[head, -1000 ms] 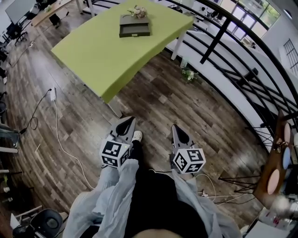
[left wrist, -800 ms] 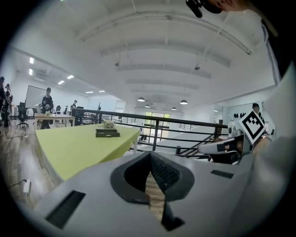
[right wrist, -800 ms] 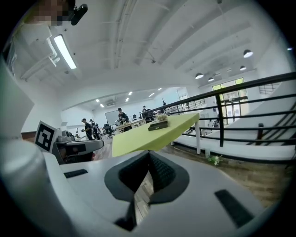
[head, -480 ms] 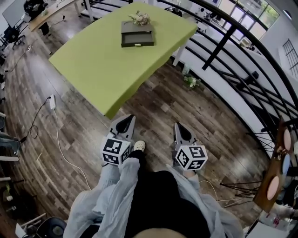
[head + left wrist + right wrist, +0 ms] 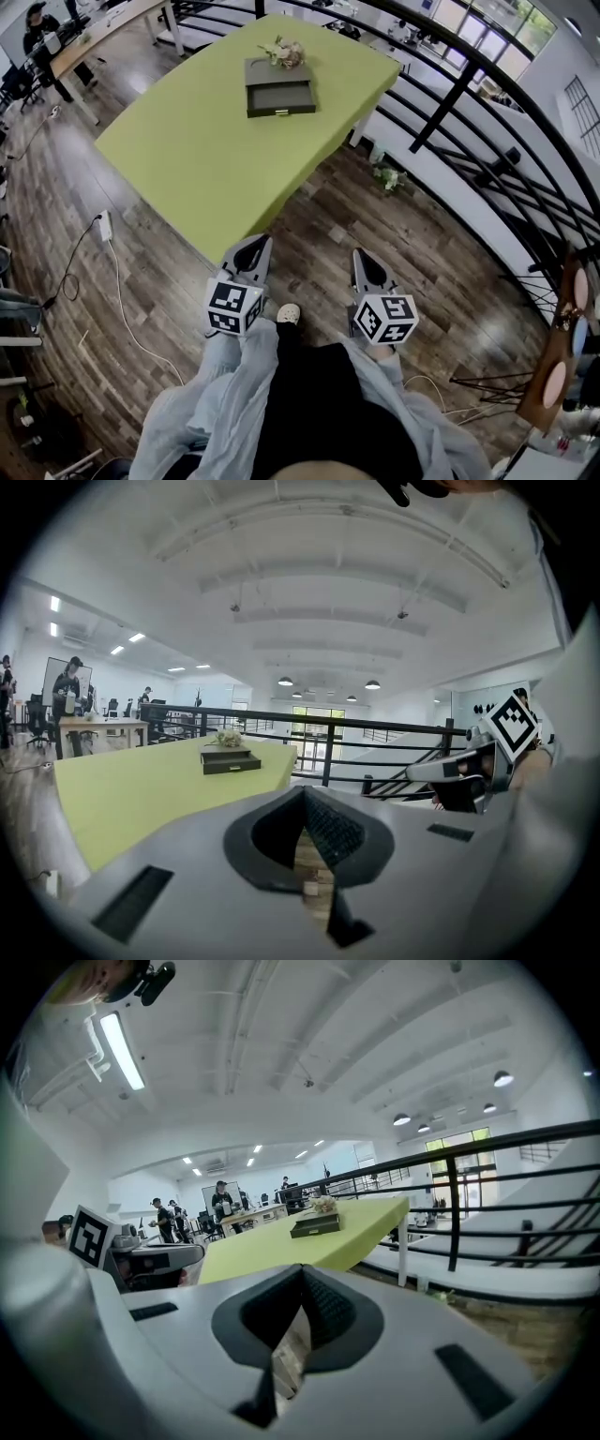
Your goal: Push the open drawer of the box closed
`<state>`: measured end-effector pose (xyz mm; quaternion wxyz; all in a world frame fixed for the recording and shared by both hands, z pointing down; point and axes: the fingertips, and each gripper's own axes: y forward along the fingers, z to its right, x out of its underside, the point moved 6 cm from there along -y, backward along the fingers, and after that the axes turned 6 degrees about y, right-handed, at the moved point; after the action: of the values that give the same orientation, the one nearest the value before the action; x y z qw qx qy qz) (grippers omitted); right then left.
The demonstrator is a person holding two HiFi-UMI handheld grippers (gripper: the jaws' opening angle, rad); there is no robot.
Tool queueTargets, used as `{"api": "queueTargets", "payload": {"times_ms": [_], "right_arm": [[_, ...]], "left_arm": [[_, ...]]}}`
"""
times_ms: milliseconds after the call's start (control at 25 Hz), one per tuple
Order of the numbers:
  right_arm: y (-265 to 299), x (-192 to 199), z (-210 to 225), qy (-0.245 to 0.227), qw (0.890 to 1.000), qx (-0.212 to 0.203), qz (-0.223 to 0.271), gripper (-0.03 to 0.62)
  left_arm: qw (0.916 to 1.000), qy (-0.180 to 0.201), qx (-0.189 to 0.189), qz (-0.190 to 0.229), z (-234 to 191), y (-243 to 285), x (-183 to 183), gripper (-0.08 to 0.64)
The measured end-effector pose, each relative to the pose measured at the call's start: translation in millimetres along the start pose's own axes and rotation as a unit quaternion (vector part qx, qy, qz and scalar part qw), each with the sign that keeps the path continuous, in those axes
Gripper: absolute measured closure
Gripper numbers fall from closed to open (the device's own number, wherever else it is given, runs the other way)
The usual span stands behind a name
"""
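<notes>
While the drawer (image 5: 280, 94) stands pulled out: none of the push is done, and the whole task is left.
Box (image 5: 277, 67): it sits toward the far end of the green table (image 5: 197, 150), just beside a small bunch of dried flowers (image 5: 284, 51). The drawer's front and handle face the near side.
Progress: judged from how things lie, the person has yet to reach the box, set a gripper against the drawer front and press it home.
Person: standing on the wooden floor (image 5: 394, 225) off the near corner of the table, well apart from the box.
Left gripper (image 5: 255, 251): held low in front of the body, at about the table's near corner, with its nose pointing ahead toward the table. Its jaws are closed together with nothing in them; only floor shows in the gap below the tips.
Right gripper (image 5: 363, 267): held level with the left one and near it, over bare floor, pointing the same way. Its own view shows the jaws meeting at the tips, empty, with the box small and distant on the tabletop.
Contact: neither gripper touches the table, the box or the drawer.
</notes>
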<state>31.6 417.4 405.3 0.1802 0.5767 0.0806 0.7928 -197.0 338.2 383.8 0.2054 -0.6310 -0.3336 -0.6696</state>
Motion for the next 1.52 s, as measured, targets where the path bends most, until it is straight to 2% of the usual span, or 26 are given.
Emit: {"api": "queueTargets", "payload": {"times_ms": [280,800,1320,1520], "right_arm": [[23.3,-1.7,1.3,0.013,1.0,0.004,0.001,0.586],[44.0,-7.4,12.3,0.036,0.999,-0.006,-0.013,0.586],[123.6,-42.7,42.1,0.036,0.998,-0.042,-0.031,0.586],[159.0,-59.3,66.6,0.052,0.997,-0.053,-0.037,0.586]], "left_arm": [[1.0,-0.009,-0.001,-0.003,-23.3,14.2,6.4,0.545],[0.9993,-0.029,-0.003,-0.023,-27.3,28.0,17.7,0.545],[0.9981,-0.028,-0.052,-0.018,-70.1,84.8,-4.4,0.545],[0.9975,-0.027,-0.063,-0.017,-83.0,114.7,-12.7,0.545]]}}
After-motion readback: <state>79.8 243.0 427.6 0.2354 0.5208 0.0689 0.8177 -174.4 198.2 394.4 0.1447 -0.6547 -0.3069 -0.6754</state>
